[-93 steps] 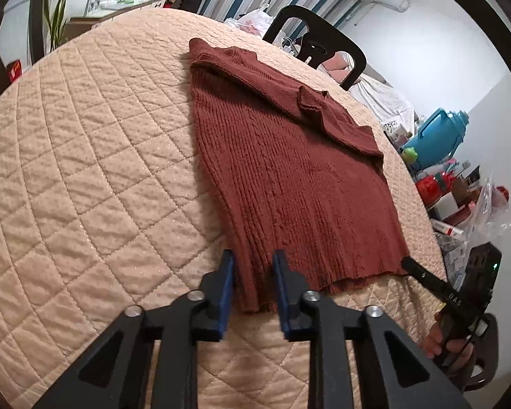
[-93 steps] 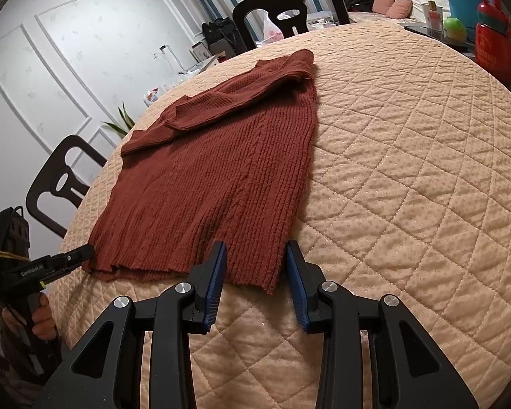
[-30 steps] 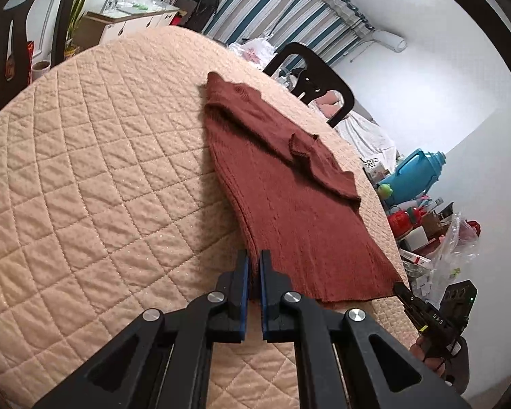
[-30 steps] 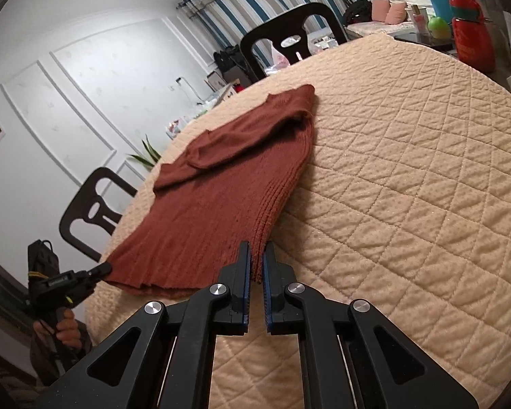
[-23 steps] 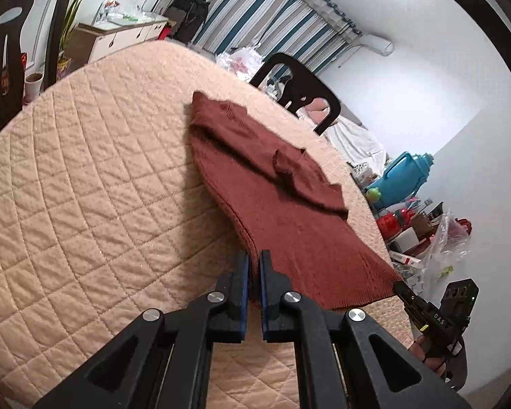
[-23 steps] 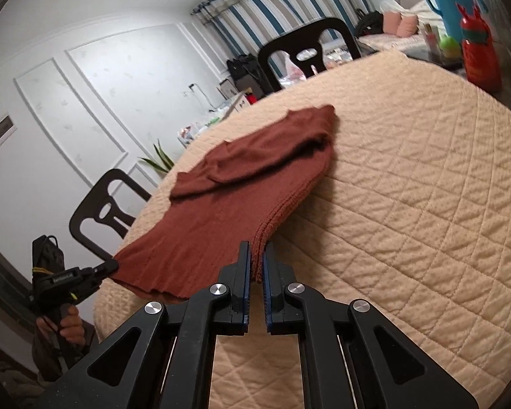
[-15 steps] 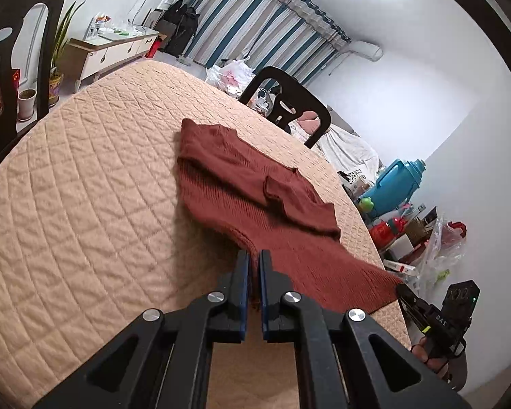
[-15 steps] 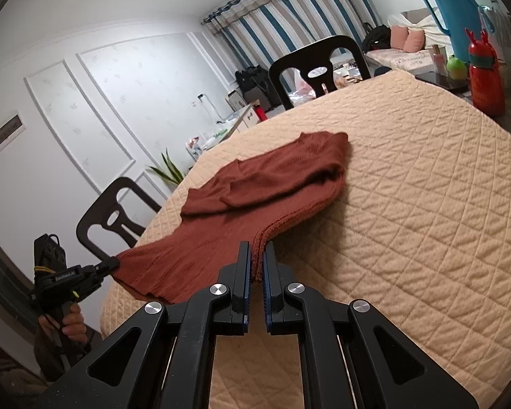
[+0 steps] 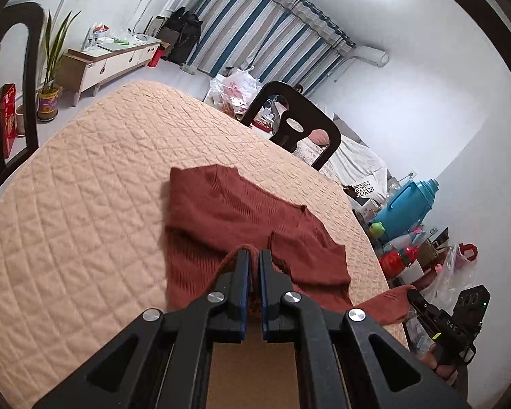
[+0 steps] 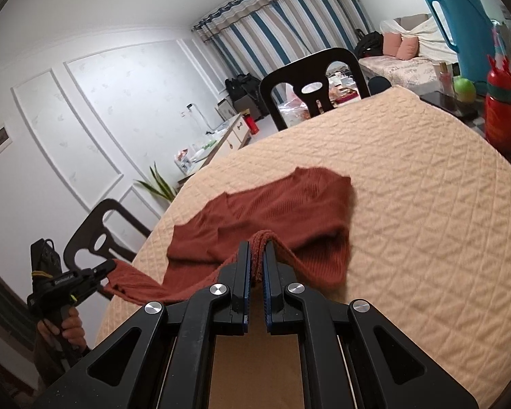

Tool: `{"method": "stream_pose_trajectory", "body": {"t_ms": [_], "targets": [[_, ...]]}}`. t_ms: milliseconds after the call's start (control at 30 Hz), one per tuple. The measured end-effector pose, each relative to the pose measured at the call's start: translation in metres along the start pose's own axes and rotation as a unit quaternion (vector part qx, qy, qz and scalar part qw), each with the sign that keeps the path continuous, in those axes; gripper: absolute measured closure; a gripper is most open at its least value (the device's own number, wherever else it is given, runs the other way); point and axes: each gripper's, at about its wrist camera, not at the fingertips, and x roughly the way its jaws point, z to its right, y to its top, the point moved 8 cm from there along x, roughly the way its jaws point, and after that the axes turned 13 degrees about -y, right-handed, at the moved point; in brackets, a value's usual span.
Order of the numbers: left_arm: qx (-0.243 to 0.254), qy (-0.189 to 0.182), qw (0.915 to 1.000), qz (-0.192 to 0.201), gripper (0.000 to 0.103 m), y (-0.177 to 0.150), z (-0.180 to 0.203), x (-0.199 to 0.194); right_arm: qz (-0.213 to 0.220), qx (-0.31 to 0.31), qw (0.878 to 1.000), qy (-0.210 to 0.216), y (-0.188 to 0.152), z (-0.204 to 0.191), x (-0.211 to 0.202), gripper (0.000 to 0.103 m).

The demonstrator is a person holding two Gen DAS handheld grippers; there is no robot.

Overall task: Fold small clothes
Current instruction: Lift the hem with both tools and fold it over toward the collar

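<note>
**Hem Carry-Over: Folding the Sweater Bottom to Top**

The rust-red knit sweater (image 9: 221, 211) lies on the quilted table cover (image 9: 85, 204), its collar end toward the far edge, near the black chair (image 9: 299, 129). The sleeves are folded across the body. The hem is off the cover and hangs between the two tools.

The left gripper (image 9: 252, 255) is fully closed on one hem corner, with a ridge of knit showing between its blue pads. The right gripper (image 10: 257, 248) is likewise clamped on the other hem corner. Each tool appears in the other's view at the near edge of the table, with hem cloth stretched to its tip.

To do this step well, both corners should travel at equal height and equal pace toward the far edge, so the fold line forms straight across the body. The hem should stay lightly taut between the tools; slack would probably let the middle sag and crease. The corners should be laid down level with the shoulders before the grip is released.

Both tools are held above the near edge of the table, tilted moderately downward and pointing along the sweater. The left hand (image 10: 64, 330) grips its tool's handle from below.
</note>
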Motion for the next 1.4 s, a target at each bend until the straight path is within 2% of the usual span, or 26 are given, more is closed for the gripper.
{"method": "stream_pose_trajectory", "body": {"t_ms": [267, 533, 833, 967, 1200, 1333, 1400], "targets": [[-0.007, 0.01, 0.9999, 0.004, 0.096, 0.042, -0.008, 0.035, -0.004, 0.004, 1.0, -0.017, 0.041, -0.004, 0.034, 0.097], [-0.032, 0.033, 0.9989, -0.013, 0.096, 0.07, -0.029, 0.08, -0.034, 0.01, 0.998, -0.051, 0.063, 0.006, 0.086, 0.097], [-0.078, 0.061, 0.9943, -0.04, 0.096, 0.078, -0.064, 0.122, -0.08, 0.033, 0.994, -0.059, 0.073, 0.018, 0.138, 0.097], [-0.088, 0.077, 0.9922, -0.044, 0.096, 0.076, -0.08, 0.132, -0.088, 0.031, 0.992, -0.086, 0.072, 0.028, 0.157, 0.097], [-0.085, 0.095, 0.9909, -0.043, 0.095, 0.076, -0.097, 0.138, -0.1, 0.025, 0.989, -0.103, 0.068, 0.032, 0.178, 0.097], [-0.086, 0.097, 0.9907, -0.041, 0.095, 0.077, -0.102, 0.14, -0.093, 0.023, 0.989, -0.116, 0.07, 0.034, 0.181, 0.096], [-0.079, 0.106, 0.9903, -0.041, 0.09, 0.078, -0.103, 0.14, -0.091, 0.028, 0.989, -0.117, 0.071, 0.036, 0.183, 0.089]]}}
